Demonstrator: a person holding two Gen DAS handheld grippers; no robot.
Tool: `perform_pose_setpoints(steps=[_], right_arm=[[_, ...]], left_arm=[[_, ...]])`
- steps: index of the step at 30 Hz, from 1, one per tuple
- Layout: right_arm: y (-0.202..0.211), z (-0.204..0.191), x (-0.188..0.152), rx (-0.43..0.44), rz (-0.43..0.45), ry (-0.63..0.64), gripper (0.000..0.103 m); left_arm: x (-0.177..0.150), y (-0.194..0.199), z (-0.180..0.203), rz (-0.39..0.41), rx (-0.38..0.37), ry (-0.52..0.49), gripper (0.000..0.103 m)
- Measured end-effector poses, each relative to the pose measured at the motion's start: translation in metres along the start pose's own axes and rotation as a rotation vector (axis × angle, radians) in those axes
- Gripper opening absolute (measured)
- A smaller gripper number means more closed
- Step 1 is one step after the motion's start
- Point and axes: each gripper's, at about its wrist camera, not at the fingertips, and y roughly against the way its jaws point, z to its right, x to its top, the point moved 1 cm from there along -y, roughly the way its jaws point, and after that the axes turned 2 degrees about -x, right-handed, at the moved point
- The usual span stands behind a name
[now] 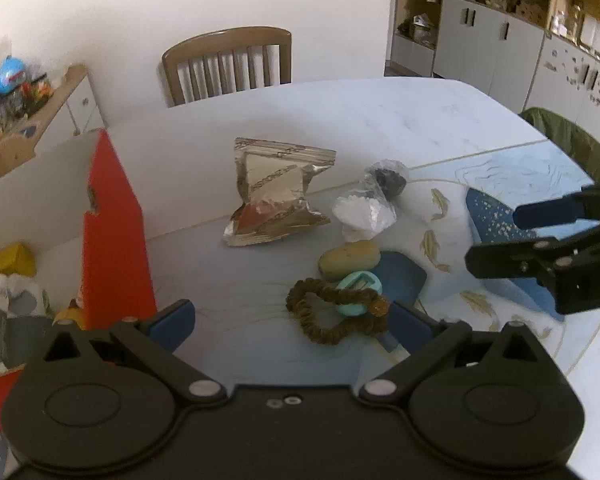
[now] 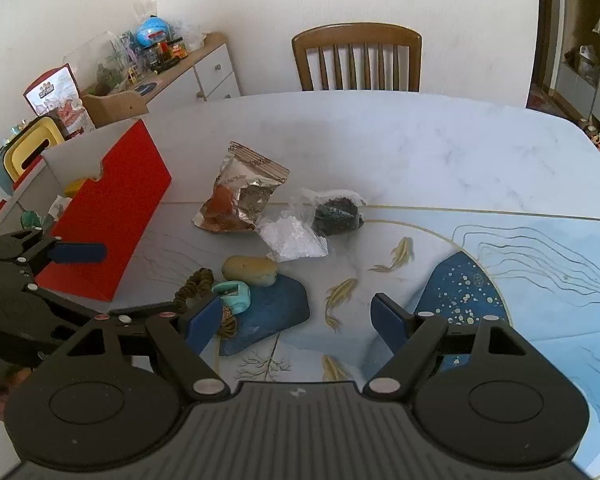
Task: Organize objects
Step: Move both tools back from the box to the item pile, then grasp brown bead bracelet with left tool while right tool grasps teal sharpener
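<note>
On the patterned table (image 2: 420,152) lies a cluster: a crumpled foil snack bag (image 1: 276,196) (image 2: 240,196), a clear bag of white bits (image 1: 364,216) (image 2: 292,238), a clear bag of black bits (image 1: 388,178) (image 2: 336,212), a potato (image 1: 350,260) (image 2: 250,270), a teal plastic piece (image 1: 358,292) (image 2: 232,296) and a brown scrunchie (image 1: 336,312) (image 2: 196,284). My left gripper (image 1: 292,324) (image 2: 140,282) is open, low over the table, with the scrunchie by its right finger. My right gripper (image 2: 296,322) (image 1: 494,236) is open and empty, to the right of the cluster.
A red and white open box (image 1: 112,232) (image 2: 108,208) stands left of the cluster and holds a yellow item (image 1: 8,264) and other things. A wooden chair (image 2: 358,60) stands at the table's far side. A cluttered sideboard (image 2: 160,76) lines the left wall.
</note>
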Motion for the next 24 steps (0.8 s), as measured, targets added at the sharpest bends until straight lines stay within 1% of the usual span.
perform_pose_setpoints(steps=[2,4,8,10,14,18,21,24], right_arm=[[-0.002,0.002,0.000,0.008,-0.002,-0.004,0.081],[-0.003,0.002,0.000,0.016,-0.006,-0.003,0.081],[-0.007,0.003,-0.001,0.022,-0.017,0.008,0.081],[-0.009,0.004,-0.002,0.025,-0.024,0.009,0.081],[-0.013,0.003,-0.003,0.034,-0.037,0.025,0.081],[-0.016,0.000,-0.005,0.047,-0.044,0.040,0.081],[-0.018,-0.001,-0.006,0.050,-0.047,0.038,0.081],[-0.019,0.000,-0.005,0.051,-0.047,0.035,0.081]], left_arm=[[-0.001,-0.002,0.005,0.002,0.005,-0.010,0.099],[-0.002,-0.005,0.009,-0.007,-0.001,-0.011,0.090],[-0.006,-0.011,0.017,-0.019,-0.014,-0.003,0.089],[-0.008,-0.015,0.018,-0.032,-0.033,0.007,0.084],[-0.013,-0.023,0.010,-0.062,-0.054,0.069,0.081],[-0.016,-0.029,0.000,-0.081,-0.093,0.129,0.074],[-0.015,-0.030,-0.005,-0.080,-0.121,0.162,0.073],[-0.012,-0.031,-0.010,-0.075,-0.146,0.198,0.068]])
